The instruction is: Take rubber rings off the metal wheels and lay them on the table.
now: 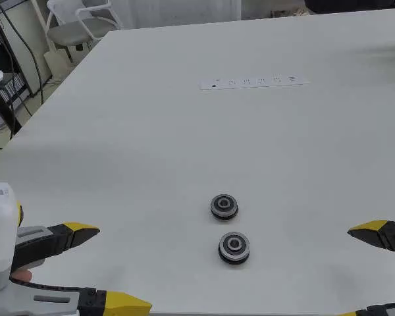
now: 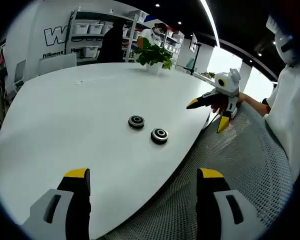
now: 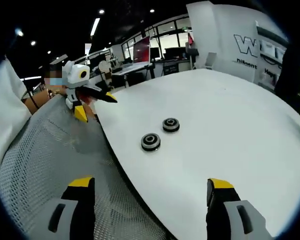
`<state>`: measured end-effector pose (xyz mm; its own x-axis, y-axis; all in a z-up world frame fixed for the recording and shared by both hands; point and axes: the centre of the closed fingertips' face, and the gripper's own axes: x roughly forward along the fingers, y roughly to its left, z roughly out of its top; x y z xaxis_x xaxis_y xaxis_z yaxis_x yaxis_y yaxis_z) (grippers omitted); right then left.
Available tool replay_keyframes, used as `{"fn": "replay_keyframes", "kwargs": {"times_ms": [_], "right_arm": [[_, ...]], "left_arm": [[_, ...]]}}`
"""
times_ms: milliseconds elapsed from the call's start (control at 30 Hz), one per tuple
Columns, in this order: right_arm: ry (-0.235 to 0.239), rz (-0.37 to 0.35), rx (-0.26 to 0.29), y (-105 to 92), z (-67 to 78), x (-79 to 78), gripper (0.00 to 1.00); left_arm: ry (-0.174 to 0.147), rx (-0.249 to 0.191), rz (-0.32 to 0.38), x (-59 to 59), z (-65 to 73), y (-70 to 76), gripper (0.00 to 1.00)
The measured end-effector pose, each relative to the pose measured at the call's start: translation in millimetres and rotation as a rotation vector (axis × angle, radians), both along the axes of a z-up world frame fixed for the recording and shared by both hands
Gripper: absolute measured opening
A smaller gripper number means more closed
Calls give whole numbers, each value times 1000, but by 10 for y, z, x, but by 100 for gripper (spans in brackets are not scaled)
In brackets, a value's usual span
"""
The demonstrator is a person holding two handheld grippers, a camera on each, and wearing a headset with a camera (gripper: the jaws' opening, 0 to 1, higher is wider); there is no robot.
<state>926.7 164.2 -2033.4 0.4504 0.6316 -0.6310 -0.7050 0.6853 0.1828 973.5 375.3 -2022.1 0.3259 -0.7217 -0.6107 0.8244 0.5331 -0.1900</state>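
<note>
White tabletop [image 1: 184,145] in an open-plan office served as the work surface. The left claw [image 1: 118,266], at the lower left of the head view, stood wide, its yellow-tipped jaws well apart and holding nothing. It hung over the near edge of the tabletop. The right claw [image 1: 349,272], at the lower right, was likewise spread wide and empty. In the left gripper view the right claw [image 2: 206,117] appeared at the right, held in a hand beyond the table edge.

Between the two claws, and apart from both, lay two metal wheels flat on the tabletop. The nearer wheel [image 1: 234,247] lay close to the front edge. The farther wheel [image 1: 224,207] lay just beyond it and slightly to the left, the two near each other but not touching. A dark rubber ring [image 1: 214,208] encircled each wheel, so both rings were on their wheels.

Farther back, a socket strip [image 1: 253,82] sat flush in the tabletop. A pale chair [image 1: 79,26] stood past the far left corner, and a potted plant [image 2: 152,55] stood at the far end.
</note>
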Motion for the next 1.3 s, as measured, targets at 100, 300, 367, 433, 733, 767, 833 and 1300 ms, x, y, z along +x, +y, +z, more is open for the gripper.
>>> {"fn": "replay_keyframes", "kwargs": {"times_ms": [100, 300, 367, 433, 733, 767, 833, 1300], "right_arm": [[-1, -2, 2, 0, 3, 2, 91], [8, 16, -20, 0, -29, -24, 92], [12, 15, -19, -1, -33, -26, 92], [12, 15, -20, -5, -37, -25, 92], [20, 23, -25, -7, -54, -39, 92], [20, 23, -25, -6, -54, -39, 92], [21, 22, -23, -5, -52, -38, 92], [22, 13, -13, -9, -46, -30, 92]], "left_arm": [[3, -2, 1, -2, 1, -2, 86], [2, 1, -1, -1, -2, 1, 86], [2, 3, -3, -4, -4, -1, 86], [2, 3, -3, -4, -6, -1, 86], [5, 3, -4, -7, -10, -1, 86], [6, 3, -4, -8, -10, -2, 86], [6, 4, -5, -10, -11, -1, 86], [6, 14, -14, -24, -25, 0, 86]]}}
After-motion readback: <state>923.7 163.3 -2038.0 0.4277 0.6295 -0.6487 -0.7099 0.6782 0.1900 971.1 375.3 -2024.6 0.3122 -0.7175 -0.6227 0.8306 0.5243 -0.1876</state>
